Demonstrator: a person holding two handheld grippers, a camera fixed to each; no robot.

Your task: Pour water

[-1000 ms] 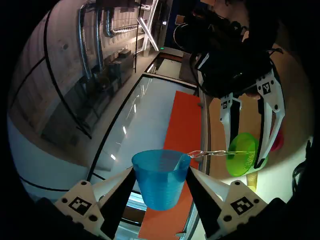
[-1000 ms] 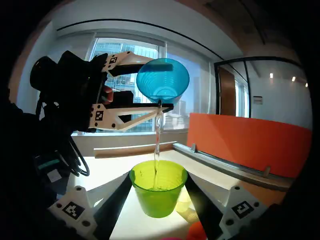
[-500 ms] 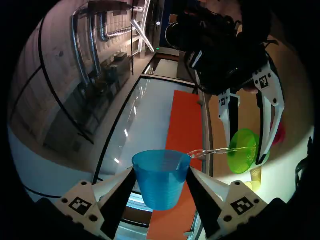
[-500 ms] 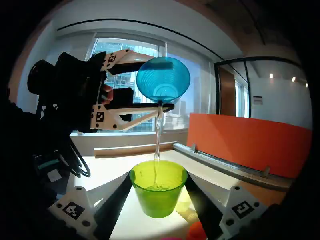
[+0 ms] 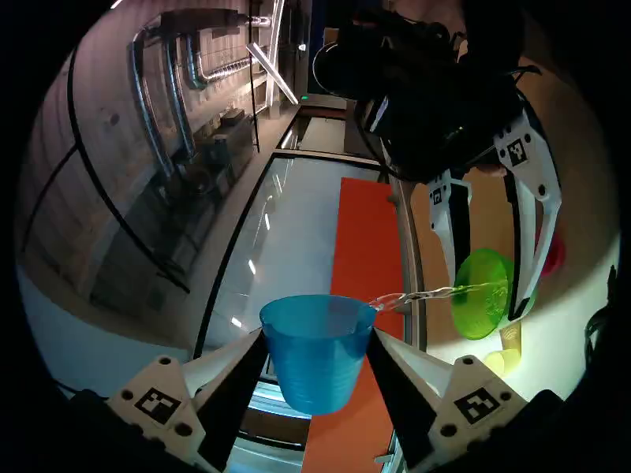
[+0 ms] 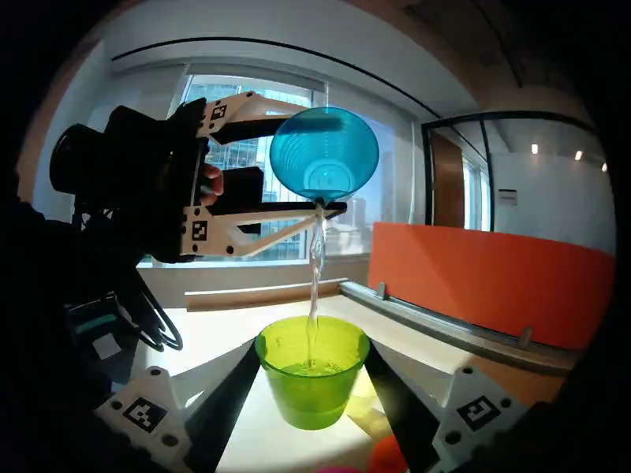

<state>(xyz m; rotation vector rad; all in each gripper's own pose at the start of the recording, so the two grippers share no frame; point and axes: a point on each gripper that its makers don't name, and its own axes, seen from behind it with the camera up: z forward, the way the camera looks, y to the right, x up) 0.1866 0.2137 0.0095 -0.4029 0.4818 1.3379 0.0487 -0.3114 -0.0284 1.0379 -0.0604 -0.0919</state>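
Blue cup tipped on side, long axis near horizontal, mouth facing right gripper view — clamped between fingers of left gripper. Water stream falls from lower rim into upright green cup directly below — squeezed by right gripper, above white table.

Translucent, glossy plastic is seen in the blue cup and the green cup; the table is finished smooth, the orange panel matt.
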